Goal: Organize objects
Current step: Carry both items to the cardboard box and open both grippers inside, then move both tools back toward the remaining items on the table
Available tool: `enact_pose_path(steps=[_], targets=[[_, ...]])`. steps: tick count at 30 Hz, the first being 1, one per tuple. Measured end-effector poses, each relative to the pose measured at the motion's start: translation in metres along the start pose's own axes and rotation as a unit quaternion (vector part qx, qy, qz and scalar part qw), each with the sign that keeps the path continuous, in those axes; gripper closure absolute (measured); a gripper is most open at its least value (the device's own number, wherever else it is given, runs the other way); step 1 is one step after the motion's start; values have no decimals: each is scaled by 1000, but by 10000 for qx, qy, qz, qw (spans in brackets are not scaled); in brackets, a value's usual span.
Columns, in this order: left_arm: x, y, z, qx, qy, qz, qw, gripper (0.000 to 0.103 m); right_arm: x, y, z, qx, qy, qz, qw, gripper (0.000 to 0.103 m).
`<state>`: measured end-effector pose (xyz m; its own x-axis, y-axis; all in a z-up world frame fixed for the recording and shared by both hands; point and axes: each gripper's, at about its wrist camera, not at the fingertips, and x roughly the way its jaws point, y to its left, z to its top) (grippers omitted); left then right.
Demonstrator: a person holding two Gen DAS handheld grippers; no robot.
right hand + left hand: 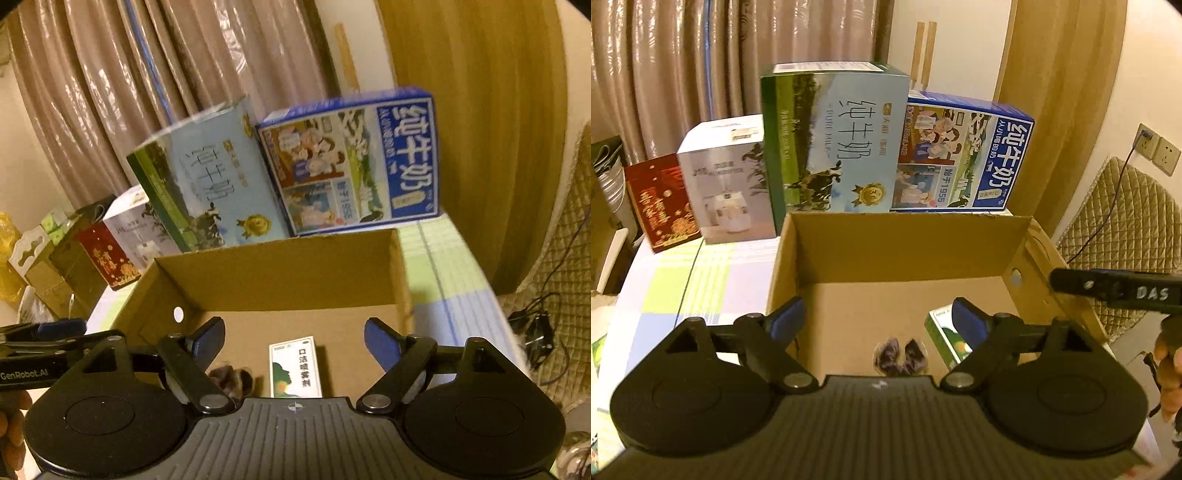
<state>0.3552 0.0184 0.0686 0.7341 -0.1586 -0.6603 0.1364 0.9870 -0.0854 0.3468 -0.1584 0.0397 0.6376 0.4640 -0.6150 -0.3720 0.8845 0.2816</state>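
While jaws gape, cardboard box (905,247) roomy.

A lived-in home room: long pleated beige curtains (701,55) hang behind a desk spread with a pastel checked cloth (683,273), retail milk cartons (964,158) stand along it, and a quilted tan chair cushion (1126,236) sits beneath wall sockets (1158,149).

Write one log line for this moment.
left gripper: open | right gripper: open | cardboard box: holds small green-white box, dark wrapped items
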Motion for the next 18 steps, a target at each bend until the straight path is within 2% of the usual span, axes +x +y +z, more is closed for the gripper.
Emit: enact_pose_path(steps=[7,12,18], targets=[[-70,-4,-34,-158,-249,6,9996,10,-80,8,-36,-205,-311,49,9993,10],[-118,-11,-76,-72,-350,206,9991,3,-129,15,-90,-442,-257,-8,9987,4],[-165,-7,-133,-382,-286,515,9975,1,-169,24,-158,-157,-21,-110,9998,2]])
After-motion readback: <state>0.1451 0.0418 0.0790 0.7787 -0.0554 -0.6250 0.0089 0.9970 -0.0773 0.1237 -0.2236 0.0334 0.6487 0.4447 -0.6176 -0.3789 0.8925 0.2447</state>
